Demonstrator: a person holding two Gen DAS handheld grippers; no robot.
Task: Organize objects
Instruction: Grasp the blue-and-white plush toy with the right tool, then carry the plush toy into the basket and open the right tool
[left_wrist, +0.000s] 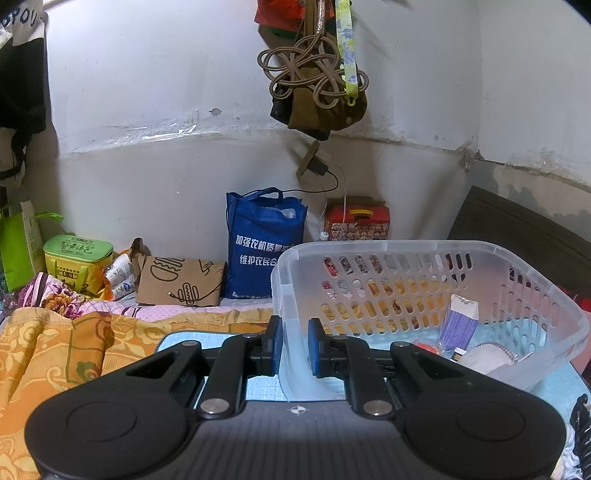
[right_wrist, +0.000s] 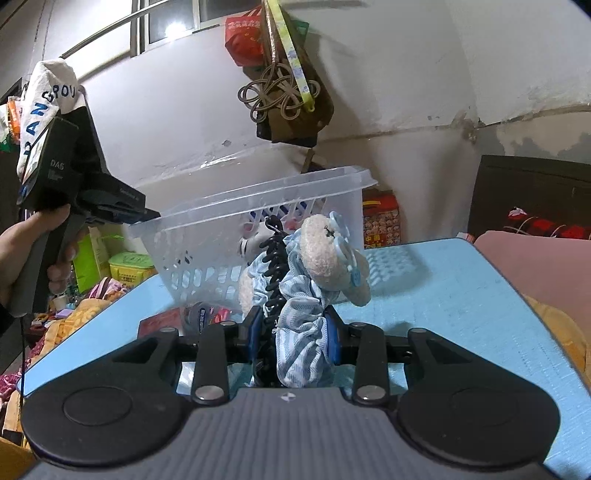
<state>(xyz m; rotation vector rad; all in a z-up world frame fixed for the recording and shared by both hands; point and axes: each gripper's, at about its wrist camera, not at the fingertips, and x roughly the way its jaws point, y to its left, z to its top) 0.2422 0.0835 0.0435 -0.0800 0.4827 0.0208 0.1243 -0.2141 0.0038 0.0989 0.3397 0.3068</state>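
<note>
A clear plastic basket (left_wrist: 406, 251) stands tipped on the light blue tabletop (right_wrist: 443, 295). My left gripper (left_wrist: 295, 345) is shut on the basket's near corner wall, and in the right wrist view it shows as the left gripper (right_wrist: 147, 216) held by a hand at the basket (right_wrist: 258, 192) rim. Inside the basket lie a purple and white tube (left_wrist: 460, 325), a white round item (left_wrist: 484, 356) and a small red thing (left_wrist: 428, 347). My right gripper (right_wrist: 293, 332) is shut on a blue striped scrunchie (right_wrist: 299, 321) with a black claw clip (right_wrist: 273, 266) and a cream plush piece (right_wrist: 325, 247), just in front of the basket.
Against the wall stand a blue tote bag (left_wrist: 262, 243), a red printed box (left_wrist: 356, 221), a brown paper bag (left_wrist: 177, 280) and a green tin (left_wrist: 77, 254). An orange blanket (left_wrist: 48, 354) lies left. A bag with coiled cord (left_wrist: 314, 85) hangs overhead. A dark headboard (right_wrist: 535, 192) is right.
</note>
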